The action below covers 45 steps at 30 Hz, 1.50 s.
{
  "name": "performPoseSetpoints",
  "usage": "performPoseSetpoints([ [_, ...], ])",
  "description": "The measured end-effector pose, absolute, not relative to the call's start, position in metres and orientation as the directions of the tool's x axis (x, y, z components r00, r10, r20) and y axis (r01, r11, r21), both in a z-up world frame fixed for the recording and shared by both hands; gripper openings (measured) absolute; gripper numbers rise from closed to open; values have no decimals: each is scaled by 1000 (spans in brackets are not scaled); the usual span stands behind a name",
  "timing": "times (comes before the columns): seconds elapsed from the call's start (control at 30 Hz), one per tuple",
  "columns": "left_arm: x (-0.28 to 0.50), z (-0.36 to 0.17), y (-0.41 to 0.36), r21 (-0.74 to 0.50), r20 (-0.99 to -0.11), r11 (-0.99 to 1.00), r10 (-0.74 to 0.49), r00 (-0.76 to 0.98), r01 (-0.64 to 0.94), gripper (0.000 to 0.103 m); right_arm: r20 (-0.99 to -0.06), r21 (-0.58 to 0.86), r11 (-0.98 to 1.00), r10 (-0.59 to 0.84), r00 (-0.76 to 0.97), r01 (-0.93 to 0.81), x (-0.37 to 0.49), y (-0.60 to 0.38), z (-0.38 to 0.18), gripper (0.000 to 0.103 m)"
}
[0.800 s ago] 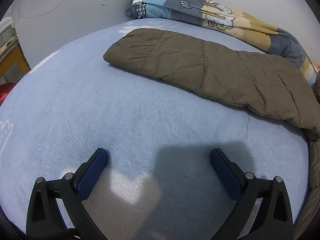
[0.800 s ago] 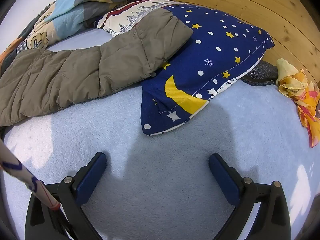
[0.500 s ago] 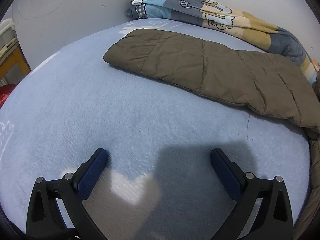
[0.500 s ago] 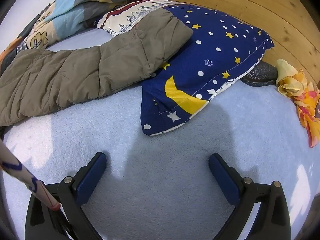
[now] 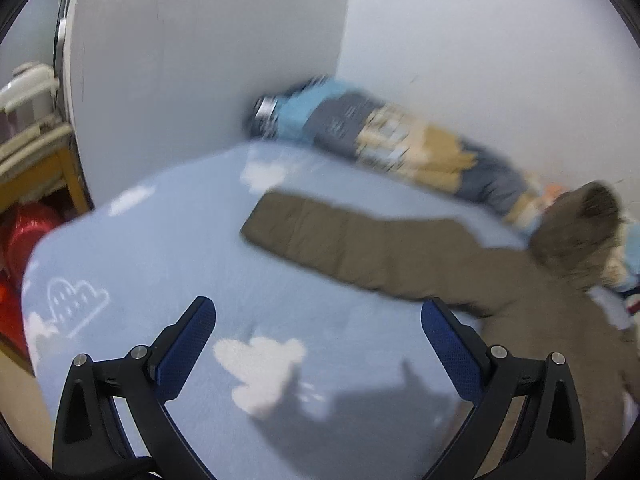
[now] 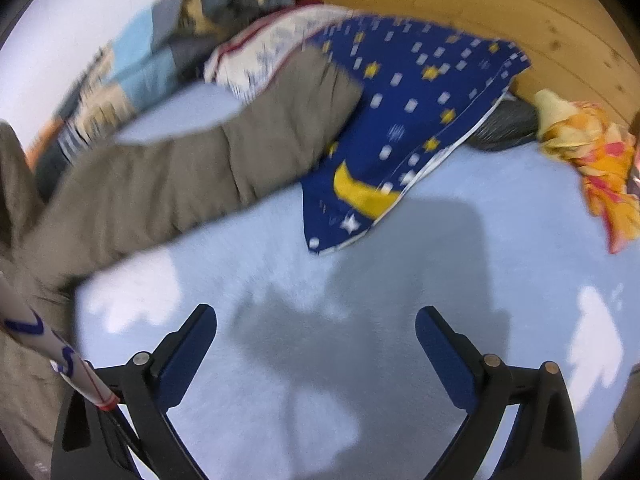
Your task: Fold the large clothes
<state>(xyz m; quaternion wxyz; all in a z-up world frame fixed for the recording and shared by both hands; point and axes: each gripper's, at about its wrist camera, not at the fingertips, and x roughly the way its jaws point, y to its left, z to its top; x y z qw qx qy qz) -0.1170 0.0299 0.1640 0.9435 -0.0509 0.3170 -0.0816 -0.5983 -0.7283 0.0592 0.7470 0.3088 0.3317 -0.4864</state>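
Just ahead of your left gripper [image 5: 318, 326], with its blue pads spread wide and nothing between them, lies only the pale blue cloud-print bedspread [image 5: 168, 264]; your right gripper [image 6: 316, 334] is likewise spread apart and empty over the same cover. Neither tool touches the olive padded coat [image 5: 400, 252], which lies spread out further up the bed, one long sleeve reaching left toward the corner and its fur-trimmed hood [image 5: 580, 220] raised at the far right of the left view. In the right view the other sleeve [image 6: 208, 160] runs up and rests on the navy star-and-moon pillow [image 6: 420, 92].

Both views are smeared, so judge your aim with care. A quick grab at that sleeve could pinch the pillow's edge along with the cuff, because the two overlap there, and drag the pillow across the bed. Puffy quilted fabric probably slides out of a shallow bite, so a hold on the surface layer alone may let go halfway through a fold. The bedspread is soft too; dig low and you may catch it with the coat. Beyond the coat, the patchwork quilt [image 5: 400, 140] bunched against the wall leaves little room, so a sleeve swung that way may land on it. The orange scarf [image 6: 596, 160] by the wooden headboard [image 6: 460, 4] sits well apart
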Motion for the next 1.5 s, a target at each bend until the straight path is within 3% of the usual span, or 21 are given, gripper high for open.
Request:
performPoseSetpoints([
  [0.17, -192, 231, 13, -233, -486, 949, -303, 820, 213, 103, -707, 248, 321, -585, 398, 914, -632, -683, 132, 101],
  [0.3, -252, 277, -11, -282, -430, 898, -432, 792, 337, 103, -608, 342, 430, -577, 545, 836, -655, -611, 177, 101],
  [0.57, -365, 357, -52, -247, -358, 789, -613, 704, 562, 103, -482, 263, 683, -519, 706, 681, -650, -462, 231, 101],
  [0.8, -427, 397, -81, -194, -327, 697, -709, 625, 690, 103, -385, 310, 752, -461, 800, 582, -667, -420, 302, 103],
  [1.0, -409, 356, -125, -130, -388, 723, -667, 636, 679, 103, -396, 289, 744, -481, 782, 603, -659, -411, 317, 103],
  [1.23, -373, 279, -173, -98, -500, 782, -573, 649, 615, 103, -484, 155, 809, -438, 758, 567, -584, -396, 275, 103],
  [1.5, -345, 242, -202, -69, -568, 806, -516, 641, 588, 103, -555, 186, 844, -333, 762, 504, -526, -407, 222, 103],
])
